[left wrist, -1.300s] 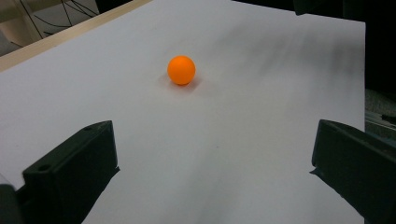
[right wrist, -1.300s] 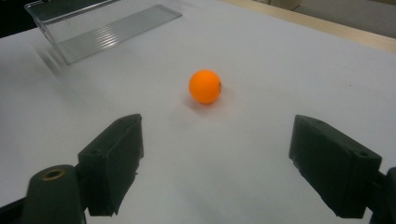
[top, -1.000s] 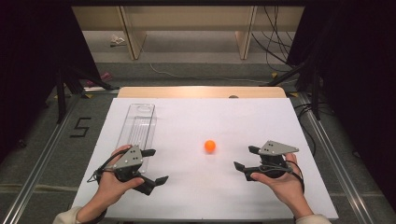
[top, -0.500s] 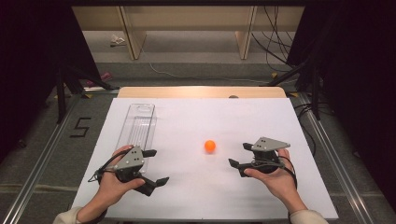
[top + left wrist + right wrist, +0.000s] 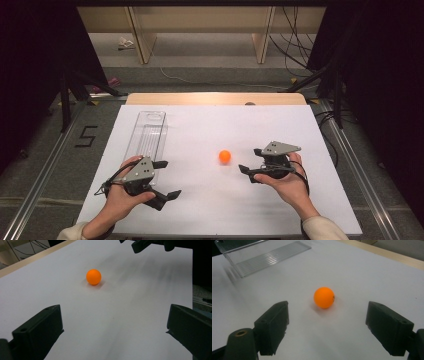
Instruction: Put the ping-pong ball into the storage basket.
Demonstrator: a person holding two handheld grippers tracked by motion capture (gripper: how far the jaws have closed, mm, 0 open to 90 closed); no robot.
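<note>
Two hand-held grippers flank one orange ball (image 5: 225, 156) on the white desk (image 5: 210, 210). The left hand-held gripper (image 5: 167, 178) rests near the desk's front left beside a clear tray (image 5: 148, 135), jaws spread wide and empty, the ball well ahead between them. The ball lies free near the desk's middle. The right hand-held gripper (image 5: 250, 163), also spread and empty, sits just beside the ball, pointing at it, and is judged the nearer one for a grasp.

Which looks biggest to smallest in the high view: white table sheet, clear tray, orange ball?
1. White table sheet, the largest.
2. Clear tray, long and narrow.
3. Orange ball, clearly the smallest.
</note>
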